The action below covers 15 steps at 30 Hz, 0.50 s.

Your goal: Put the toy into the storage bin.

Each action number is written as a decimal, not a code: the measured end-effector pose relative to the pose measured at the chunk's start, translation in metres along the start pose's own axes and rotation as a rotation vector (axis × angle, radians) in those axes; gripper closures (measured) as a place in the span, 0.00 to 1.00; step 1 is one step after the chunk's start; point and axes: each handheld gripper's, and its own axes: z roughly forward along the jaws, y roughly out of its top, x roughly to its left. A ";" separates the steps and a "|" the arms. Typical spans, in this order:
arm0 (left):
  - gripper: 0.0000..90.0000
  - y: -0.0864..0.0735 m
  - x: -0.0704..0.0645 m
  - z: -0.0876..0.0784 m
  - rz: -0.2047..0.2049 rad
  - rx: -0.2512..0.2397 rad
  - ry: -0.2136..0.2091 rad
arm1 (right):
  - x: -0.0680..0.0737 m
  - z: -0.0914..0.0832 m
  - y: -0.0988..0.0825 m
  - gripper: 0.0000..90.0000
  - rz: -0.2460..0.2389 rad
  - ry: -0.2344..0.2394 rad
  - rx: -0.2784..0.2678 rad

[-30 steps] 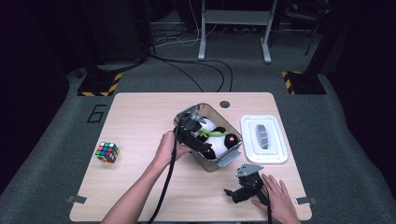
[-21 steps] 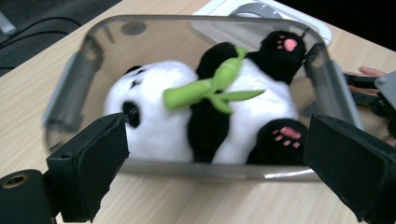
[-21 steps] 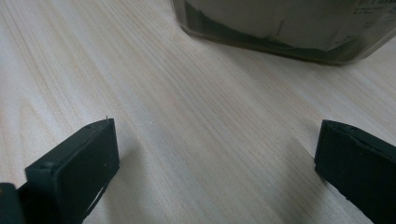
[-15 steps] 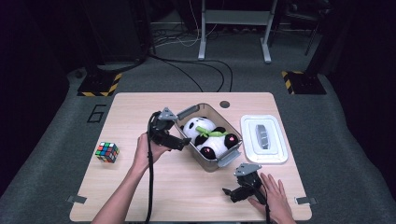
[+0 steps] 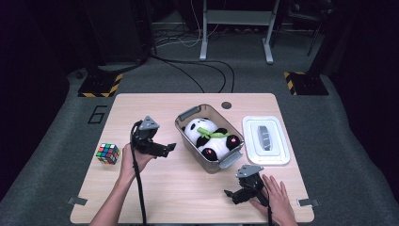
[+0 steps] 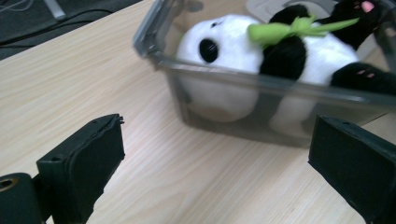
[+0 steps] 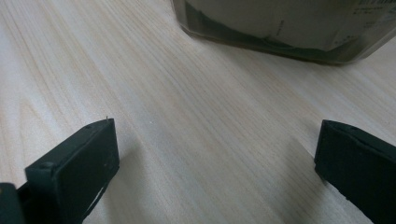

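A black-and-white panda plush (image 5: pixel 211 137) with a green bow lies in a clear grey bin (image 5: pixel 188 114) at the table's middle. My left gripper (image 5: pixel 165 149) hovers over bare wood just left of the bin, jaws pointing at it. Its jaws have just been opening and stand open with nothing between them. In the left gripper view (image 6: pixel 217 158) the panda (image 6: pixel 233 46) shows behind the bin wall (image 6: pixel 280 93). My right gripper (image 5: pixel 234 196) rests near the front edge, below the bin. It is open, and the right gripper view (image 7: pixel 217 158) shows only tabletop between its jaws, the bin (image 7: pixel 280 37) beyond.
A white lid (image 5: pixel 266 140) lies flat to the right of the bin. A Rubik's cube (image 5: pixel 107 153) sits near the table's left edge. A small dark hole (image 5: pixel 226 105) marks the table's far side. Cables trail from both grippers toward the front.
My left gripper has pulled back leftward out of the bin and now hangs over the table beside it. The panda stays in the bin. The right gripper has not moved.
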 end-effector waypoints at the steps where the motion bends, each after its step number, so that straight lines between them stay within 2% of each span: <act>1: 0.03 -0.005 0.003 -0.001 -0.009 -0.006 0.005 | 0.000 0.000 0.000 0.00 0.000 0.000 0.000; 3: 0.02 -0.012 0.008 -0.004 -0.031 -0.010 0.017 | 0.000 0.000 0.000 0.00 0.000 0.000 0.000; 7: 0.01 -0.016 0.019 -0.013 -0.055 -0.036 0.037 | 0.000 0.000 0.000 0.00 0.001 0.000 0.000; 11: 0.00 -0.020 0.025 -0.020 -0.059 -0.050 0.072 | 0.000 0.000 0.000 0.00 0.001 0.000 0.000; 15: 0.00 -0.030 0.029 -0.031 -0.067 -0.084 0.133 | 0.000 0.000 0.000 0.00 0.000 0.000 0.000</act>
